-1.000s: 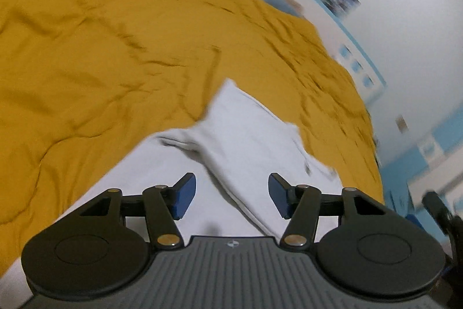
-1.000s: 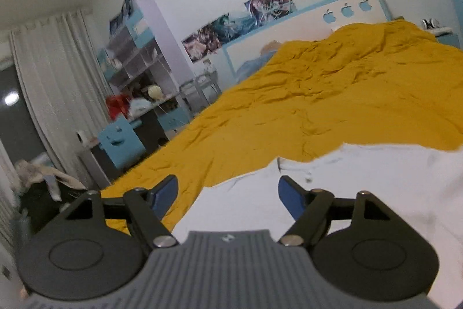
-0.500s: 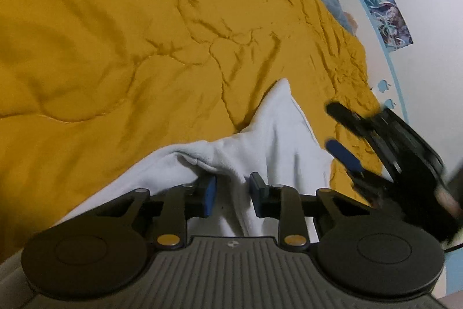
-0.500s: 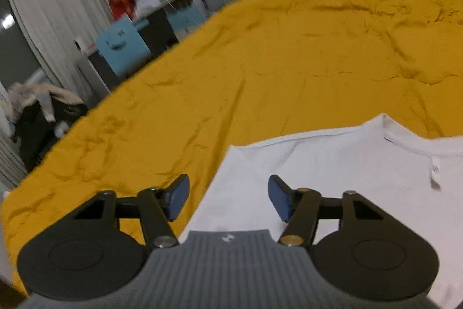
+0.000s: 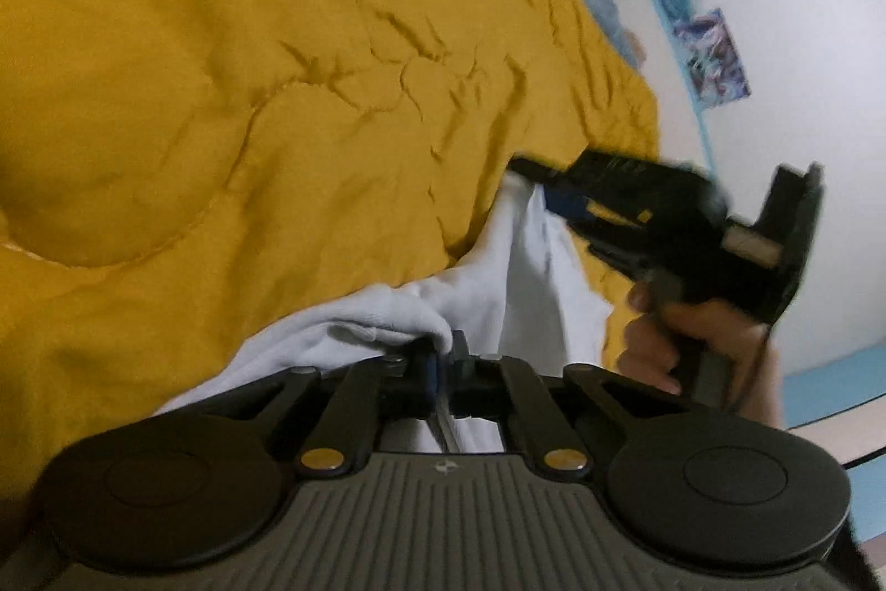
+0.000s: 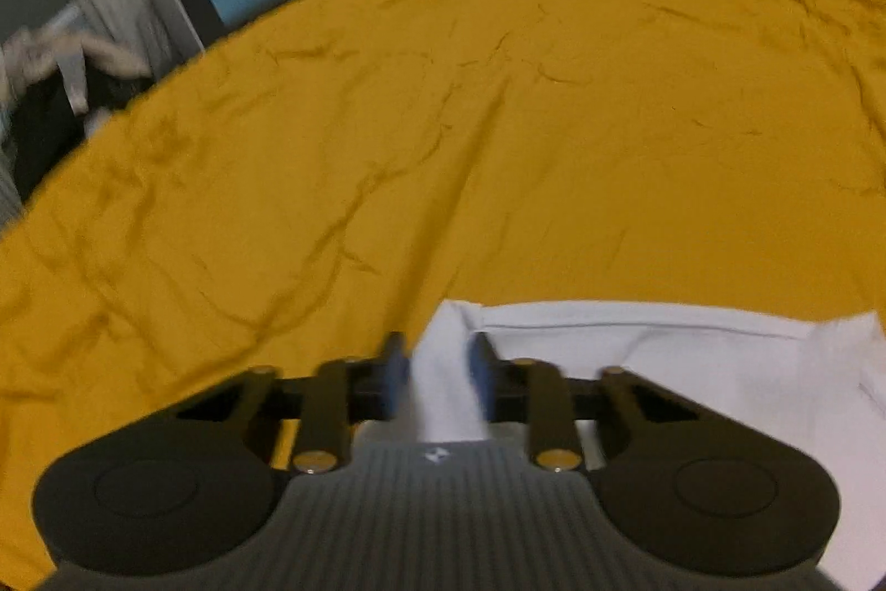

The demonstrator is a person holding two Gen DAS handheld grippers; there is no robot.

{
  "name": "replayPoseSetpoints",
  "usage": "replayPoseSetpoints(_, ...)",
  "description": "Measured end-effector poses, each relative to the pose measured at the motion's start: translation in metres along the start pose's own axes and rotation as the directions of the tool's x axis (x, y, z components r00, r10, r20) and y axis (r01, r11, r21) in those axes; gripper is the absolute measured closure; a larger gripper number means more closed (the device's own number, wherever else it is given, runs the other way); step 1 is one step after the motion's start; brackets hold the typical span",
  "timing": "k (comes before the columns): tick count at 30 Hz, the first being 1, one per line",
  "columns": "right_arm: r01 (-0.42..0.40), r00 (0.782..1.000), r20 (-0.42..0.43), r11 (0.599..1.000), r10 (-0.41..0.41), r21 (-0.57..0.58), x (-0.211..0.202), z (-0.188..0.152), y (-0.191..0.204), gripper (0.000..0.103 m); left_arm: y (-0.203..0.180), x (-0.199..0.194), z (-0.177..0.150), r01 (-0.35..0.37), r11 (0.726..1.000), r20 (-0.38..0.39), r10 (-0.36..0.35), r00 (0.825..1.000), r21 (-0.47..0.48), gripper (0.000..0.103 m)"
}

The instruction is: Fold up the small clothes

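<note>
Left wrist view shows the left gripper (image 5: 440, 372) pinched shut on the white garment (image 5: 531, 270) lying on the yellow quilt (image 5: 221, 92), the right gripper (image 6: 437, 380) just closing on a corner, so folding looks barely begun.

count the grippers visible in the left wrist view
2: the left gripper at bottom centre, shut on the white garment, and the right gripper at right, at the garment's far corner.

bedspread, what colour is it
Mustard yellow, plain with quilted seams. The bedspread shows best in the right wrist view.
</note>
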State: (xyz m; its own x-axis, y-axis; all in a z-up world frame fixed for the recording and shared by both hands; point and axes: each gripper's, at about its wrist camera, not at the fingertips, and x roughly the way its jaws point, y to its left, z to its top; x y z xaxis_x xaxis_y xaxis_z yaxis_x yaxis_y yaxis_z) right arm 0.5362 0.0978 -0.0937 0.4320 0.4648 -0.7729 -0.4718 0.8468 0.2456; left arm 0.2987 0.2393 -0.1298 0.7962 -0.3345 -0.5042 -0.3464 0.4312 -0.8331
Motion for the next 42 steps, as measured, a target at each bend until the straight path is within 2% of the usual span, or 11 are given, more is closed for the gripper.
replayPoseSetpoints(7, -0.088, 0.986, 0.153, 0.983, 0.063, 0.160, -0.010, -0.006, -0.018, 0.103, 0.003, -0.035, -0.005, 0.035, 0.999, 0.226, -0.037, 0.973, 0.014, 0.100)
replayPoseSetpoints(10, -0.154, 0.967, 0.230, 0.967, 0.106, 0.203, -0.016, -0.008, -0.020, 0.103, 0.010, -0.037, -0.007, 0.020, 0.999, 0.215, -0.010, 0.977, -0.044, 0.100)
replayPoseSetpoints(15, -0.074, 0.978, 0.207, 0.974, 0.028, 0.215, 0.000, -0.009, -0.011, 0.103, 0.007, -0.046, -0.018, 0.006, 1.000, 0.250, 0.000, 0.968, -0.025, 0.100)
replayPoseSetpoints(19, -0.074, 0.991, 0.128, 0.972, 0.046, 0.221, 0.008, -0.008, -0.009, 0.051, 0.006, -0.051, -0.023, 0.056, 0.998, 0.249, -0.060, 0.967, 0.022, 0.096)
replayPoseSetpoints(22, -0.089, 0.978, 0.205, 0.974, 0.045, 0.210, -0.021, -0.016, -0.008, 0.038, -0.003, -0.063, -0.037, 0.043, 0.994, 0.276, -0.068, 0.959, 0.097, 0.086)
replayPoseSetpoints(24, -0.080, 0.965, 0.259, 0.976, 0.026, 0.200, -0.042, -0.024, -0.010, 0.044, -0.013, -0.071, -0.045, -0.017, 0.990, 0.337, -0.031, 0.941, 0.138, 0.085)
replayPoseSetpoints(26, -0.093, 0.957, 0.286, 0.983, 0.045, 0.159, -0.061, -0.032, -0.010, 0.094, -0.019, -0.077, -0.048, -0.041, 0.987, 0.365, -0.019, 0.931, 0.157, 0.085)
replayPoseSetpoints(27, -0.109, 0.958, 0.276, 0.986, 0.071, 0.123, -0.067, -0.035, -0.009, 0.103, -0.022, -0.078, -0.048, -0.040, 0.984, 0.362, -0.025, 0.932, 0.171, 0.085)
replayPoseSetpoints(35, -0.328, 0.945, -0.061, 0.930, 0.323, -0.163, -0.060, -0.075, 0.024, 0.103, -0.017, -0.083, -0.041, -0.104, 0.993, 0.430, 0.068, 0.901, 0.061, 0.086)
replayPoseSetpoints(38, -0.317, 0.948, -0.095, 0.927, 0.304, -0.197, -0.044, -0.083, 0.033, 0.103, -0.016, -0.078, -0.036, -0.115, 0.992, 0.406, 0.086, 0.910, 0.047, 0.086)
replayPoseSetpoints(42, -0.337, 0.941, -0.038, 0.940, 0.335, -0.049, -0.019, -0.073, 0.026, 0.103, -0.021, -0.083, -0.038, -0.133, 0.988, 0.446, 0.087, 0.891, 0.074, 0.086)
